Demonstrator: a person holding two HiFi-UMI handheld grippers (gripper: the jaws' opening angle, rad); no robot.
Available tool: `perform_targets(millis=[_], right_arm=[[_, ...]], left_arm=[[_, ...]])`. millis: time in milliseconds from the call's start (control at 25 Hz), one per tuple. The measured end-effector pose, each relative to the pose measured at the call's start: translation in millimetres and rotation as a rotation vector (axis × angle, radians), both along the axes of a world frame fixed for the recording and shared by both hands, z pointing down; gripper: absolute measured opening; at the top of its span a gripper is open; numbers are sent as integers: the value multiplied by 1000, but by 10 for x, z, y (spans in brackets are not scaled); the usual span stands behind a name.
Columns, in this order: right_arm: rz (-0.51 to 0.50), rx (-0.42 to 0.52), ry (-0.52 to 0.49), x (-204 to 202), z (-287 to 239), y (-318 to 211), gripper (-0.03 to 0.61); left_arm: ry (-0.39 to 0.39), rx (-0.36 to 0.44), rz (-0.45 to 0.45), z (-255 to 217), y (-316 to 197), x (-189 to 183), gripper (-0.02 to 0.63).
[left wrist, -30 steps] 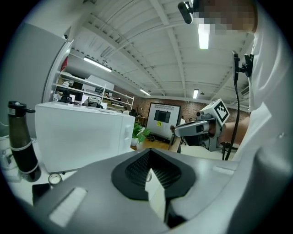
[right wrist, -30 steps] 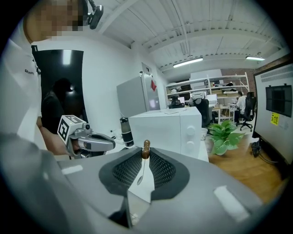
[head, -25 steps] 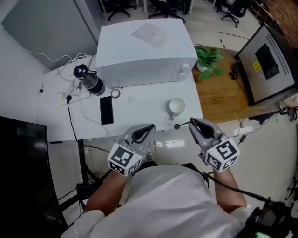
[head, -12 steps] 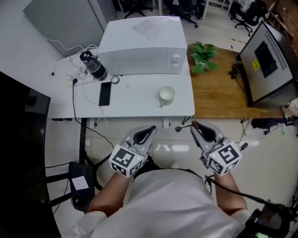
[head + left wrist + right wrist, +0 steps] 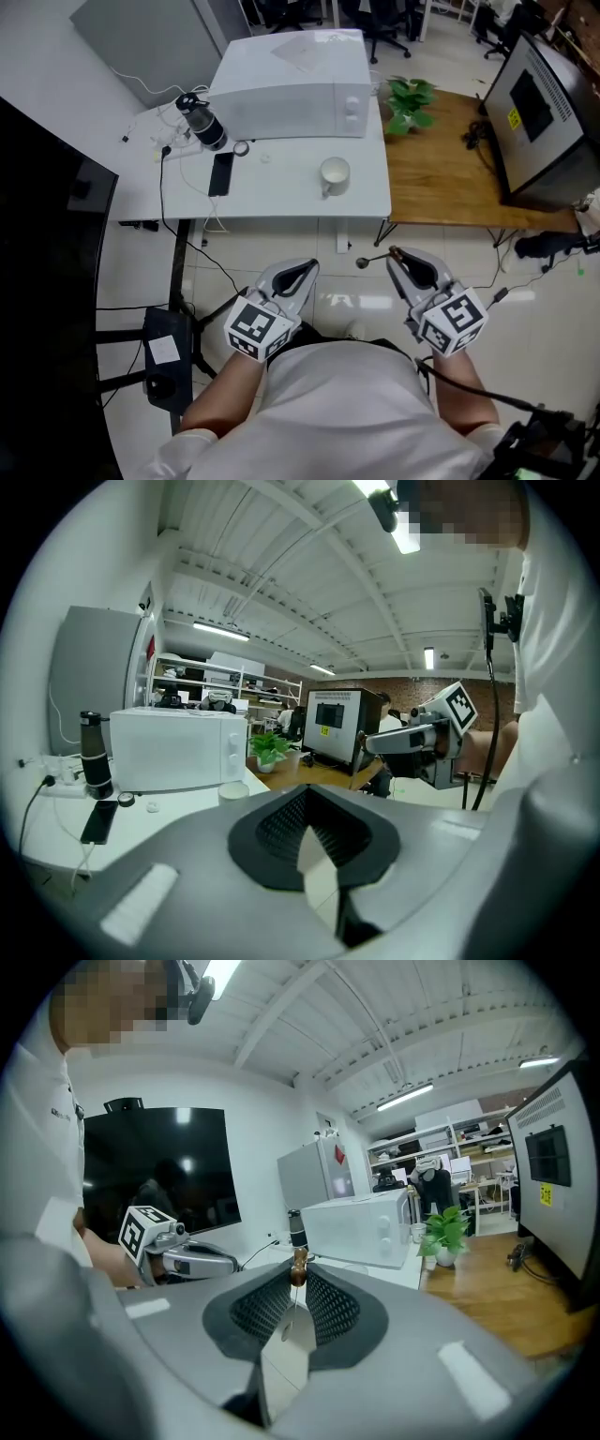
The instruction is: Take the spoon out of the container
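Note:
A white cup [image 5: 334,173], the container, stands on the white table [image 5: 281,202] far ahead of me; in the left gripper view the cup [image 5: 234,790] shows small beside the microwave. My right gripper [image 5: 394,254] is shut on the spoon [image 5: 372,259], which sticks out leftward with its dark round end over the floor. In the right gripper view the spoon [image 5: 298,1269] pokes up between the pads. My left gripper [image 5: 307,268] hangs level with it, jaws together and holding nothing. Both grippers are over the floor, well short of the table edge.
On the table stand a white microwave [image 5: 291,84], a dark bottle [image 5: 202,120], a black phone [image 5: 220,173] and cables. To the right are a wooden table [image 5: 450,178] with a plant [image 5: 410,98] and a monitor [image 5: 544,103]. A big black screen [image 5: 47,244] stands at the left.
The table and cup have drawn away from me; both grippers now hang over the floor instead of at the table's front edge. The spoon stays in the right gripper.

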State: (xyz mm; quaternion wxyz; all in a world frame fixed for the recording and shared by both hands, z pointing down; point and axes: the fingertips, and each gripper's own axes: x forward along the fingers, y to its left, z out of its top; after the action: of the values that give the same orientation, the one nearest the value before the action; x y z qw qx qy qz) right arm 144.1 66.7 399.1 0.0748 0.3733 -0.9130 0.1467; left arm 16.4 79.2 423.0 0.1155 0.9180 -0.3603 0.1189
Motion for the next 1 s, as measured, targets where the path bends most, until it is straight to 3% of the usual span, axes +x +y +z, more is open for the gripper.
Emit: perform_targets(millis=[480, 1000], right_arm=[[56, -7, 31, -319, -103, 249, 57], [85, -42, 63, -659, 16, 362, 57]], left_arm=[[48, -29, 77, -74, 184, -190, 5], [45, -40, 134, -21, 266, -483, 5]])
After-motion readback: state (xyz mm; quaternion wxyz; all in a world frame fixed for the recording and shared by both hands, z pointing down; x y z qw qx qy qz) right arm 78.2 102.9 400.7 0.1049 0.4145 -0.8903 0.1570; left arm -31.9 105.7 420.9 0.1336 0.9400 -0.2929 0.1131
